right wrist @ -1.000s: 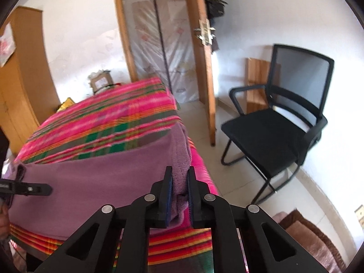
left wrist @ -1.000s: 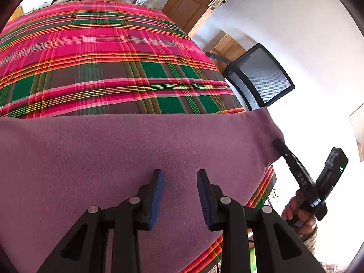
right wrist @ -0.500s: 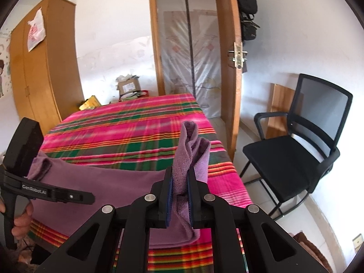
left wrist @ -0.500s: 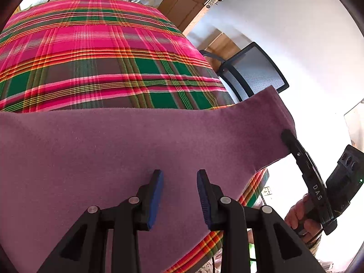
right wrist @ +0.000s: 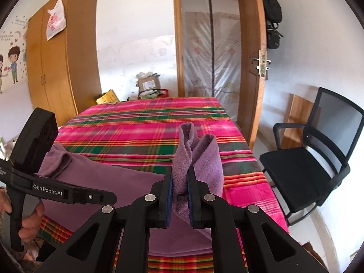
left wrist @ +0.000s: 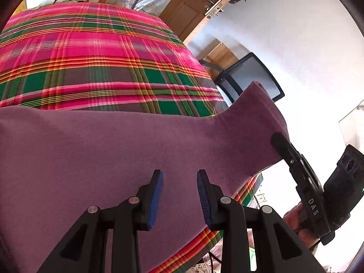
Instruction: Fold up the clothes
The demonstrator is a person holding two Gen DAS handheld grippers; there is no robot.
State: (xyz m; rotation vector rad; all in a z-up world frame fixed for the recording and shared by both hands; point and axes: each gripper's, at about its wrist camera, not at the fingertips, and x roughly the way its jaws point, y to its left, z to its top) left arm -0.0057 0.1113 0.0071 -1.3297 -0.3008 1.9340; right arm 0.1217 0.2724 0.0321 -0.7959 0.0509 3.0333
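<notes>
The purple garment (left wrist: 95, 150) lies spread across the near end of the plaid bed (left wrist: 95, 52). The right tongs (right wrist: 180, 195) pinch its bunched corner, lifted above the bed. The left tongs (left wrist: 179, 195) hover spread over the cloth, gripping nothing.

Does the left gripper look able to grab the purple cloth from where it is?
Probably yes. The left gripper is open right over the cloth, nothing between. The right gripper holds one corner up, away from it.
</notes>
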